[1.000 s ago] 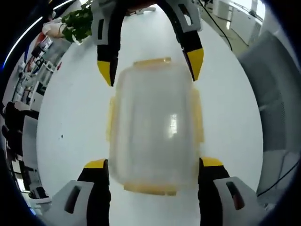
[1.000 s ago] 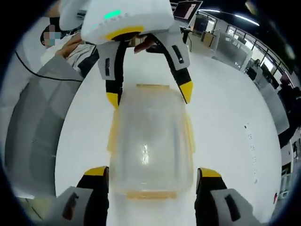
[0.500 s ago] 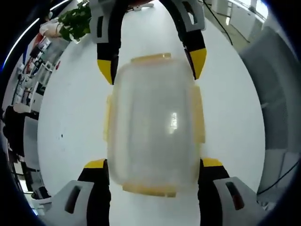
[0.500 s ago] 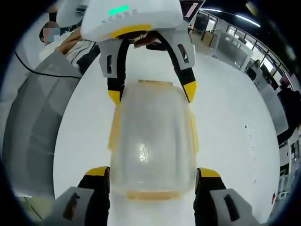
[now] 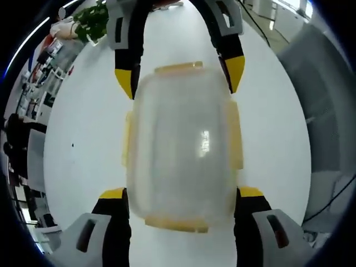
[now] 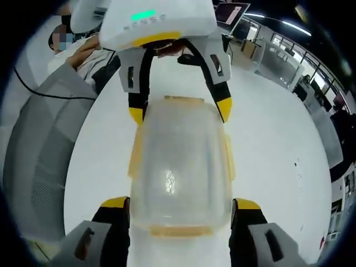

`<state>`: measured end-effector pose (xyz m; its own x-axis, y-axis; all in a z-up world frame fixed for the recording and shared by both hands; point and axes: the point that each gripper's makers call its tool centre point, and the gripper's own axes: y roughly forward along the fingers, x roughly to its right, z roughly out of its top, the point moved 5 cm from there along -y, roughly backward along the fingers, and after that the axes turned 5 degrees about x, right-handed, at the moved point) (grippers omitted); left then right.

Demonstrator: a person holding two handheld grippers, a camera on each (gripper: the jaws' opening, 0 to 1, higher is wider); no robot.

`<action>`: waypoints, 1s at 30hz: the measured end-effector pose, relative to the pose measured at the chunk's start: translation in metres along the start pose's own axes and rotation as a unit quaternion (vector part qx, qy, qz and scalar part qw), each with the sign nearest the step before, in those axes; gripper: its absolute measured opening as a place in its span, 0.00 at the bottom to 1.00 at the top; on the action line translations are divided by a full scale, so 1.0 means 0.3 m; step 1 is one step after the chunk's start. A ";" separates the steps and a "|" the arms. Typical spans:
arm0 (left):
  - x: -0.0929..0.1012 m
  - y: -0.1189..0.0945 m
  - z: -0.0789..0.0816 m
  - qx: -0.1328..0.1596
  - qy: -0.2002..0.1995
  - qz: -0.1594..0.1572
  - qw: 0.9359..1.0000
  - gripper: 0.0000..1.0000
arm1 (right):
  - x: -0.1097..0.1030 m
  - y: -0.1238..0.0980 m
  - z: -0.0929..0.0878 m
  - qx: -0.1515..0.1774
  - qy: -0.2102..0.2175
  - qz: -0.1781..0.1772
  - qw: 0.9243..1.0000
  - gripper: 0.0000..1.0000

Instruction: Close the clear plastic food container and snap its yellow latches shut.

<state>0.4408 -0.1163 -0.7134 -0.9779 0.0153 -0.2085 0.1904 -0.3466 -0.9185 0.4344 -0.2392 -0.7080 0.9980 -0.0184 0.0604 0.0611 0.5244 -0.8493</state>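
Left gripper view and right gripper view: container held end to end

Item 1. Clear plastic food container, lid on, resting on a white table. Yellow latches run along its long sides and both short ends: side latch in the left gripper view, near-end latch in the right gripper view. Whether each latch is snapped down cannot be told.

Item 2. Left gripper: jaws spread, one yellow-tipped finger on each side of the container's near end, touching or just beside its walls. It also appears at the far end of the container in the right gripper view.

Item 3. Right gripper: jaws spread likewise, straddling the opposite end. Seen from the left gripper view, its yellow tips flank the far corners.

Item 4. Surroundings: green plant at the table's far edge; grey chair beside the table; a person's hand behind the left gripper.
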 end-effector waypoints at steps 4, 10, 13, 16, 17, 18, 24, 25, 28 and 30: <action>-0.004 -0.006 -0.022 -0.004 -0.002 0.001 1.000 0.74 | 0.007 0.013 0.019 0.000 -0.002 0.001 1.000 0.73; -0.016 -0.014 -0.050 0.000 -0.007 0.002 1.000 0.74 | 0.022 0.029 0.040 -0.001 -0.004 0.002 1.000 0.73; -0.028 -0.016 -0.060 0.002 -0.009 0.002 1.000 0.74 | 0.036 0.036 0.049 -0.001 -0.006 0.002 1.000 0.73; -0.041 -0.015 -0.067 0.002 -0.009 0.002 1.000 0.75 | 0.047 0.039 0.055 -0.002 -0.006 0.002 1.000 0.73; -0.047 -0.015 -0.070 0.003 -0.010 0.002 1.000 0.75 | 0.053 0.042 0.057 -0.002 -0.006 0.001 1.000 0.73; -0.052 -0.015 -0.073 0.003 -0.010 0.002 1.000 0.75 | 0.058 0.043 0.059 -0.003 -0.006 0.001 1.000 0.73; -0.080 -0.015 -0.090 0.005 -0.010 0.003 1.000 0.75 | 0.085 0.052 0.070 -0.003 -0.007 -0.001 1.000 0.73; -0.086 -0.015 -0.094 0.006 -0.011 0.004 1.000 0.75 | 0.090 0.054 0.073 -0.003 -0.007 -0.001 1.000 0.73; -0.100 -0.014 -0.103 0.008 -0.011 0.004 1.000 0.75 | 0.105 0.060 0.079 -0.003 -0.007 -0.003 1.000 0.73; -0.109 -0.013 -0.109 0.008 -0.011 0.005 1.000 0.75 | 0.112 0.064 0.083 -0.003 -0.008 -0.004 1.000 0.73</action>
<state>0.4749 -0.0848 -0.7141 -0.9777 -0.0086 -0.2100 0.1989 -0.3611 -0.9111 0.4688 -0.2085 -0.7091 0.9971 -0.0099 0.0753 0.0694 0.5199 -0.8514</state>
